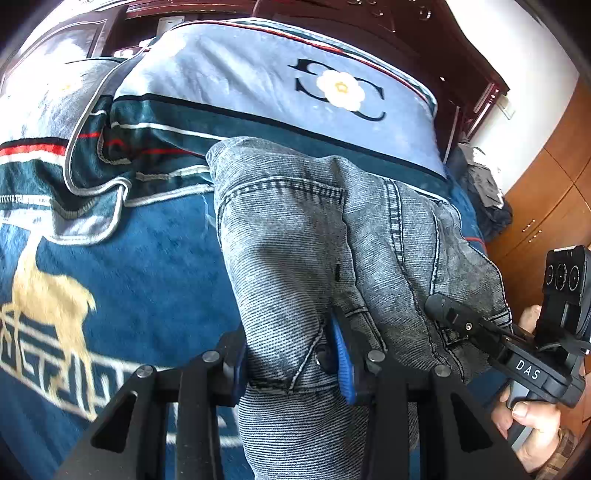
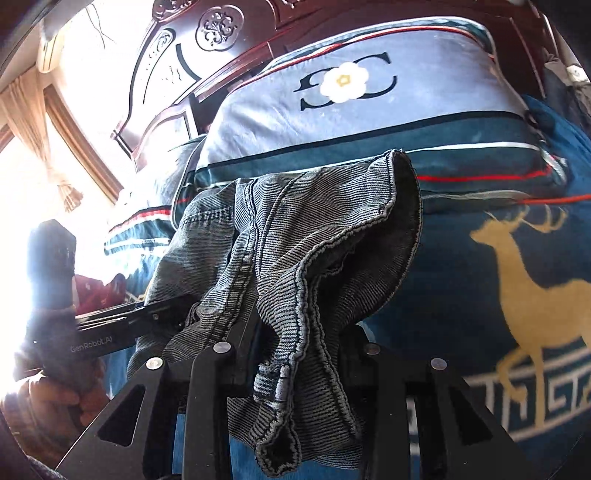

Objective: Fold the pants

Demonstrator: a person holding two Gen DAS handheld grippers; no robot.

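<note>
Grey-blue denim pants (image 1: 295,236) hang lifted over a bed, gathered between both grippers. My left gripper (image 1: 295,362) is shut on a thick fold of the pants, its blue pads (image 1: 343,365) pressing the denim. My right gripper (image 2: 295,354) is shut on the pants (image 2: 295,258) near a hem or waistband edge that flops over its fingers. The right gripper also shows in the left wrist view (image 1: 465,325), clamped on the pants' right side. The left gripper shows in the right wrist view (image 2: 147,317), at the pants' left side.
A blue bedspread with a gold deer (image 2: 535,288) covers the bed beneath. A light blue pillow with a flower logo (image 1: 332,88) lies behind the pants against a dark wooden headboard (image 2: 207,33). Wooden cabinets (image 1: 546,206) stand at the right. A bright window (image 2: 22,184) is at the left.
</note>
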